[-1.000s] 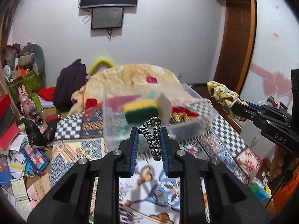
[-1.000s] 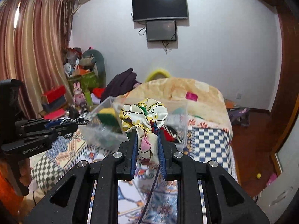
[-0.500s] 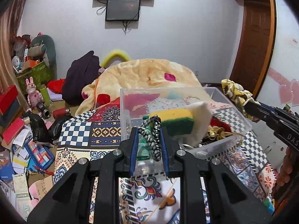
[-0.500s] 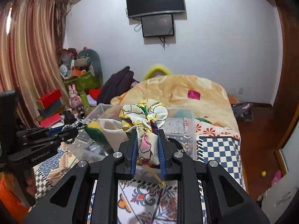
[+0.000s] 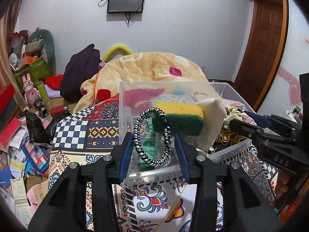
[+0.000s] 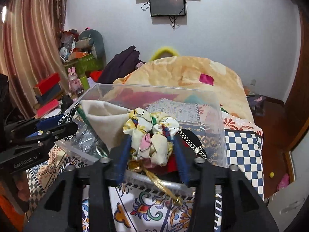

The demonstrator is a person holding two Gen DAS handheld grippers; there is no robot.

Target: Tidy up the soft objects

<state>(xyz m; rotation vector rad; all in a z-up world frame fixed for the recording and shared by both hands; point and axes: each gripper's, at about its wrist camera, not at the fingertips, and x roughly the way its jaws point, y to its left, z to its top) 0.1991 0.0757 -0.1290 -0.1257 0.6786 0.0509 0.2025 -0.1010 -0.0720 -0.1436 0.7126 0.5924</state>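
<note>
Left wrist view: "DAS"-marked right gripper (image 5: 241, 118) opened around scrunchie (image 5: 234, 116); left gripper (image 5: 153, 145) spread around hair tie (image 5: 152, 135).

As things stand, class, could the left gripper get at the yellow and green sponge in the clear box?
Probably not yet. The left gripper has its fingers spread around a black and white hair tie, which lies between it and the sponge just beyond. Nothing else blocks the way into the clear box.

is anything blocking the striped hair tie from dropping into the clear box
Partly. The sponge lies in the clear box just behind the striped hair tie in the open left gripper; space below looks free.
</note>
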